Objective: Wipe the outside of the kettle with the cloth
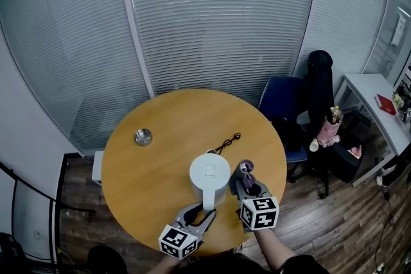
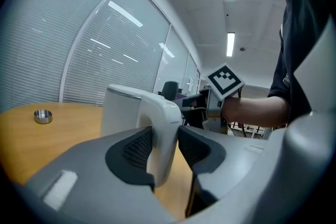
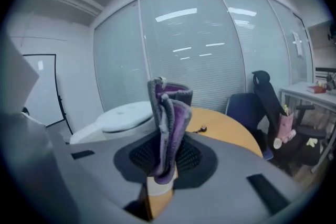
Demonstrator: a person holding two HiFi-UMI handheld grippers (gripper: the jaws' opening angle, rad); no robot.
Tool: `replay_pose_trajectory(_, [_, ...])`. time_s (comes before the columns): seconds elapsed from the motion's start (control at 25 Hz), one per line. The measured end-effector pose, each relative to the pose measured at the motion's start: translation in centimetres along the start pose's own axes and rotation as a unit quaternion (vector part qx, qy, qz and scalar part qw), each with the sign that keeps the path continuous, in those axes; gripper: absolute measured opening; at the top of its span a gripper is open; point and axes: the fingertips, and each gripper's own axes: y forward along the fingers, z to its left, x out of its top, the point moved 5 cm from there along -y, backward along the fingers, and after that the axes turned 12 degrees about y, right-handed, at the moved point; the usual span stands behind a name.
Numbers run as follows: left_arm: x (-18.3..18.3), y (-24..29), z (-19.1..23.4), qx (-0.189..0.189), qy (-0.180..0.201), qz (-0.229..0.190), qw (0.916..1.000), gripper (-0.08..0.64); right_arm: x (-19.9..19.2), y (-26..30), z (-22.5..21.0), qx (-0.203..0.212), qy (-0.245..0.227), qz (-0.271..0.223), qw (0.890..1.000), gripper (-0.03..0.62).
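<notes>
A white kettle (image 1: 209, 178) stands on the round wooden table (image 1: 167, 138), near its front edge. My left gripper (image 1: 202, 214) is shut on the kettle's handle (image 2: 164, 134), which runs between the two dark pads. In the right gripper view the kettle's lid (image 3: 126, 115) shows to the left. My right gripper (image 1: 246, 184) is just right of the kettle and shut on a folded purple and grey cloth (image 3: 169, 123), which stands up out of the jaws. The cloth (image 1: 247, 169) shows beside the kettle's right side in the head view.
A small round metal dish (image 1: 142, 137) lies at the table's left. A black cord end (image 1: 228, 140) lies behind the kettle. A blue office chair (image 1: 286, 113) with a black garment stands right of the table, a white desk (image 1: 379, 109) beyond it. Blinds cover the glass wall behind.
</notes>
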Motion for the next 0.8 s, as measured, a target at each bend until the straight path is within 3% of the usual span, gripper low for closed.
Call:
replay_pose_trajectory(0.16, [-0.1, 0.0, -0.1, 0.011, -0.004, -0.007, 0.9999, 0.16, 1.3, 0.4, 0.9, 0.025, -0.035, 0.0, 0.999, 0.058])
replay_pose_trajectory(0.32, [-0.2, -0.1, -0.4, 0.022, -0.01, -0.012, 0.9996, 0.16, -0.2, 1.4, 0.3, 0.041, -0.026, 0.025, 0.999, 0.058])
replay_pose_trajectory(0.8, [-0.3, -0.3, -0.6, 0.064, -0.021, -0.02, 0.9976, 0.161, -10.2, 7.4, -4.1, 0.032, 0.013, 0.17, 0.985, 0.058])
